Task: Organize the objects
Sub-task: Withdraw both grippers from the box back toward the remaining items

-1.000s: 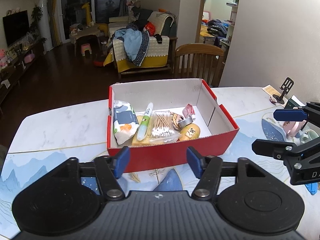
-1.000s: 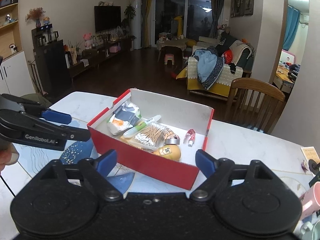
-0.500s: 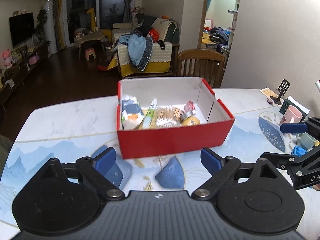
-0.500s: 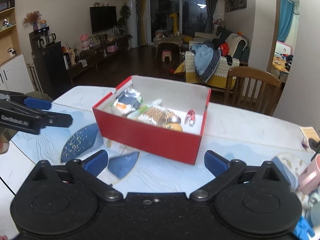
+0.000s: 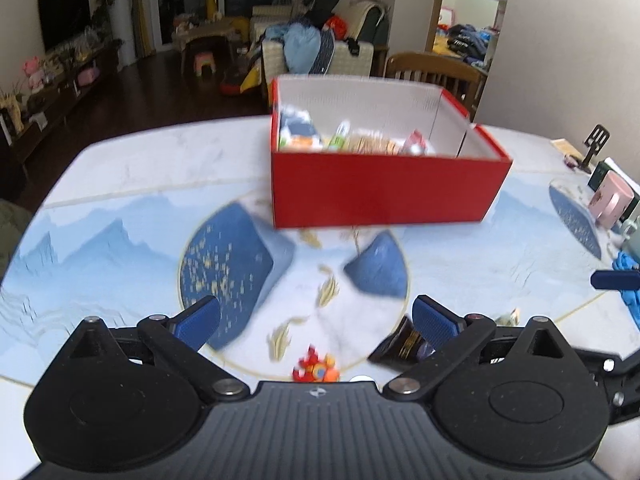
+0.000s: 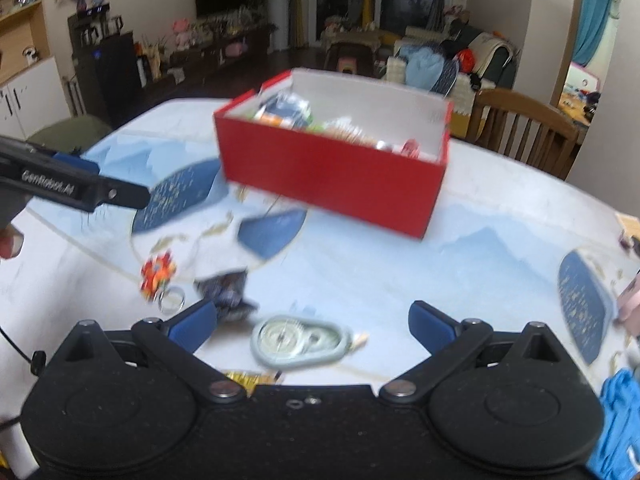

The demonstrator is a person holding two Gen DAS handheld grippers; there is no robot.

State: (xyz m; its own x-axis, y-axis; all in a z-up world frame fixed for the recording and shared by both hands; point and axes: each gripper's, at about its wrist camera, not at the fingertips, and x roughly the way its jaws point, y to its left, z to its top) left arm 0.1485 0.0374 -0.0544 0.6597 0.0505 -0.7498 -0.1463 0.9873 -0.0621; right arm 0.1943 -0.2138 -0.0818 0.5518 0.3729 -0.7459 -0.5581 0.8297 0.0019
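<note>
A red cardboard box (image 5: 384,188) with several small items inside stands at the table's middle; it also shows in the right wrist view (image 6: 332,176). My left gripper (image 5: 316,320) is open and empty, well back from the box, above a red-orange keychain toy (image 5: 316,370) and a dark packet (image 5: 404,344). My right gripper (image 6: 312,322) is open and empty, above a grey-green tape measure (image 6: 300,342). The keychain toy (image 6: 158,274) with its ring and the dark packet (image 6: 226,290) lie to its left.
A pink mug (image 5: 610,204) and a black phone stand (image 5: 592,148) sit at the table's right side. A blue cloth (image 6: 620,420) lies at the near right. A wooden chair (image 6: 524,132) stands behind the table. The left gripper's arm (image 6: 68,186) reaches in from the left.
Both grippers have pulled back from the box and opened wider. The keychain toy, dark packet and tape measure near the front edge have come into view.
</note>
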